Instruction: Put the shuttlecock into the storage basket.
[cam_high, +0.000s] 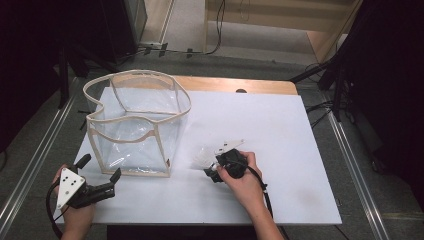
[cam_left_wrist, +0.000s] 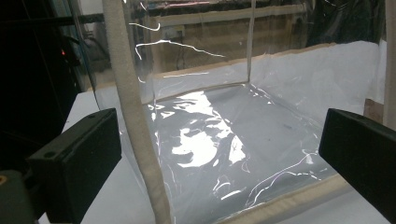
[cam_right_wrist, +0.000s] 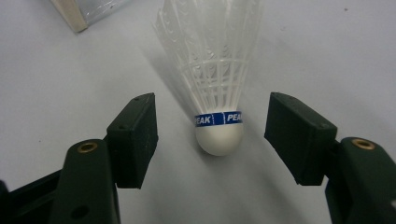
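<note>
My left gripper (cam_high: 100, 176) just sits wide open at the near corner of the clear bag (cam_high: 137, 120). Over on the right, my right gripper (cam_right_wrist: 212, 135) straddles the shuttlecock (cam_right_wrist: 218, 112) lying on the white table (cam_high: 280, 130), pads not touching it.

White table (cam_high: 280, 125) on grey floor (cam_high: 190, 62) (dark stands, perhaps tripods, around).

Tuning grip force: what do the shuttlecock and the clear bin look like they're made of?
Shuttlecock: white skirt looks like moulded plastic, going by its net-like ribs; smooth matte white rounded base, cork or foam, can't tell; glossy blue band. Clear bin: thin transparent plastic film, judging by wrinkles and glare, with beige trim that looks like fabric.
</note>
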